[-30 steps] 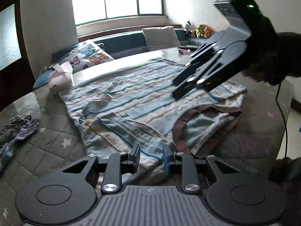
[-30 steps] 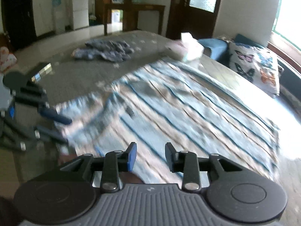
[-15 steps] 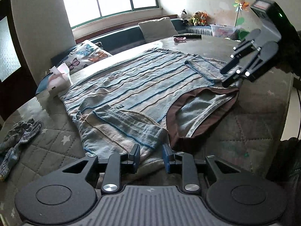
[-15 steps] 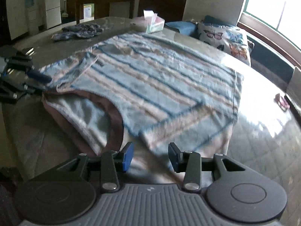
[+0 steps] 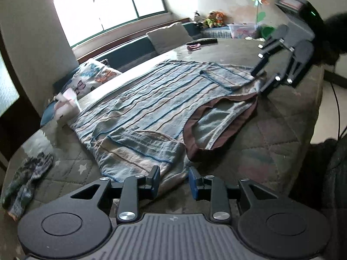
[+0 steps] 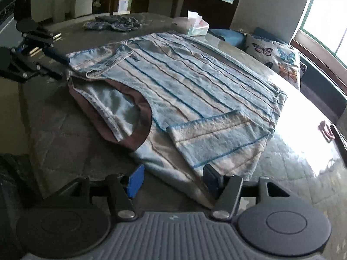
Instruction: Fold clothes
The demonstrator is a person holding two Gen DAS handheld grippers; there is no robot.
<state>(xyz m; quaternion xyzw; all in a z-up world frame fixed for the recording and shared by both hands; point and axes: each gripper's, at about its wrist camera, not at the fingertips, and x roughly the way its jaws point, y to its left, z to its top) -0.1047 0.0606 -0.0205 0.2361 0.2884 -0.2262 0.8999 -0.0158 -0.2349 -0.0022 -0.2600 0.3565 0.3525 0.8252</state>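
A blue and beige striped shirt [image 5: 156, 104] with a brown collar [image 5: 216, 143] lies flat on the quilted table, both sleeves folded in over the body. It also shows in the right wrist view [image 6: 190, 86]. My left gripper [image 5: 173, 181] is open, its jaws low at the shoulder edge nearest me. My right gripper [image 6: 172, 178] is open wide at the opposite shoulder, cloth lying between its fingers. Each gripper appears in the other's view: the right gripper [image 5: 263, 80], the left gripper [image 6: 58, 66].
A tissue box [image 6: 196, 27] stands beyond the shirt's hem. A crumpled dark garment [image 5: 26, 177] lies at the table's left. A small pink item [image 6: 325, 129] sits near the far edge. Butterfly cushions [image 6: 275, 58] and a bench lie past the table [image 5: 271, 151].
The right gripper swung from above the shirt's middle down to its far shoulder and opened wider. The left gripper has stayed at the near shoulder, and its view shifted slightly.
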